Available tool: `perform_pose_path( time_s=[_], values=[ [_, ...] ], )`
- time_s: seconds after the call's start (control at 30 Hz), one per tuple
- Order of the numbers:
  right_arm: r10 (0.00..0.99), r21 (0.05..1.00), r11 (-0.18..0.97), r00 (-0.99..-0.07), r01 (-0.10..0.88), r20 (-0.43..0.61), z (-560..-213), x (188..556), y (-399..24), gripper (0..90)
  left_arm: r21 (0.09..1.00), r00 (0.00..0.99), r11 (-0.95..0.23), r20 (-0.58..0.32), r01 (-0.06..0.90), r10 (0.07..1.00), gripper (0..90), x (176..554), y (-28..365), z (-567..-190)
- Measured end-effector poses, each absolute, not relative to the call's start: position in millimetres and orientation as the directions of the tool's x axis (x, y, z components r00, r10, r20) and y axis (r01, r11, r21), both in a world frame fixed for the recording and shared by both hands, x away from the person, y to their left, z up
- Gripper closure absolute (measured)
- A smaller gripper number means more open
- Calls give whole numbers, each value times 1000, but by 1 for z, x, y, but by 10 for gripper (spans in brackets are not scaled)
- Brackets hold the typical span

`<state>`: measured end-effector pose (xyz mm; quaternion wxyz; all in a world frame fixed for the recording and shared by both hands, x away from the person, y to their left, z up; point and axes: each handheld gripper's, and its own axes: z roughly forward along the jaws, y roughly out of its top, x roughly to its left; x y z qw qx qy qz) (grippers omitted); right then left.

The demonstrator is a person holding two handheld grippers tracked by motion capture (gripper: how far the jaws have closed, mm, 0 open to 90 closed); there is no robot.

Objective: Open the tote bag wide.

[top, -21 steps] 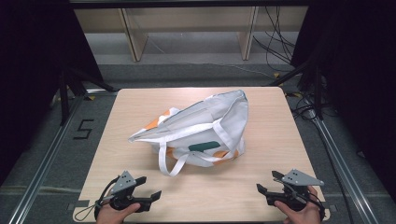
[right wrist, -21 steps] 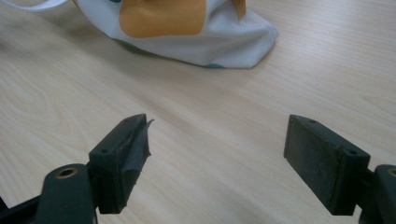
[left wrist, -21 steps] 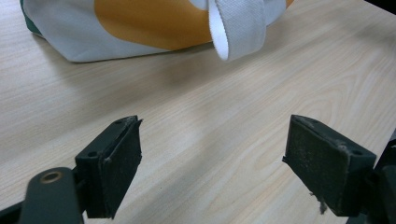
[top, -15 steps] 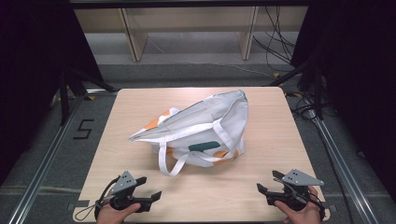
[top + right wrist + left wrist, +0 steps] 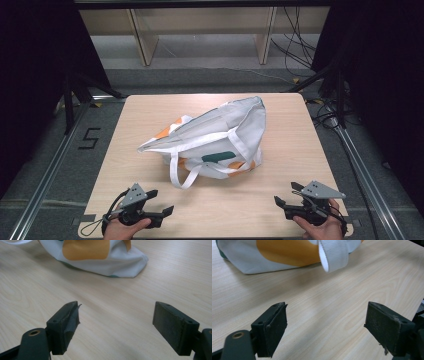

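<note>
From the high view, nothing is shifting against the earlier pictures: the white fabric tote bag with orange and green patches [image 5: 210, 142] is lying on its side at the middle of the pale wooden table [image 5: 320, 150], its white webbing handle loop [image 5: 182, 172] drooping toward the near edge, exactly where it lay moments ago. The left gripper [image 5: 159, 204] and the right gripper [image 5: 284, 195] are waiting at the near corners, well apart from the bag, with no visible advance. In the left gripper view, the jaws are standing wide apart over bare wood, holding nothing, and the handle loop [image 5: 333, 255] is hanging ahead near an orange patch of the bag [image 5: 287, 252]. In the right gripper view, the jaws are likewise gaping and empty, with a corner of the bag [image 5: 120, 263] lying farther off. I judge the work on the bag is not yet starting; both hands are poised for a first reach, likely toward the handle.
</note>
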<state>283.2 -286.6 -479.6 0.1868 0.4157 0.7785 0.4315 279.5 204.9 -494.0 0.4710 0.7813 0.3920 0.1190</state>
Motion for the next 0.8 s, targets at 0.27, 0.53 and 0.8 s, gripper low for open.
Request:
perform_pose_path(
  time_s=[0.27,0.53,0.8],
  values=[
    [786,828,280,-612,486,93,-475,289,-280,352,837,679,-258,-173,484,713,171,283,207,-487],
    [745,849,279,-659,449,103,-459,301,-279,430,845,709,-272,-165,460,685,244,290,208,-480],
    [707,889,272,-703,368,74,-422,319,-265,707,853,751,-309,-135,420,646,725,304,211,-460]
  ],
)
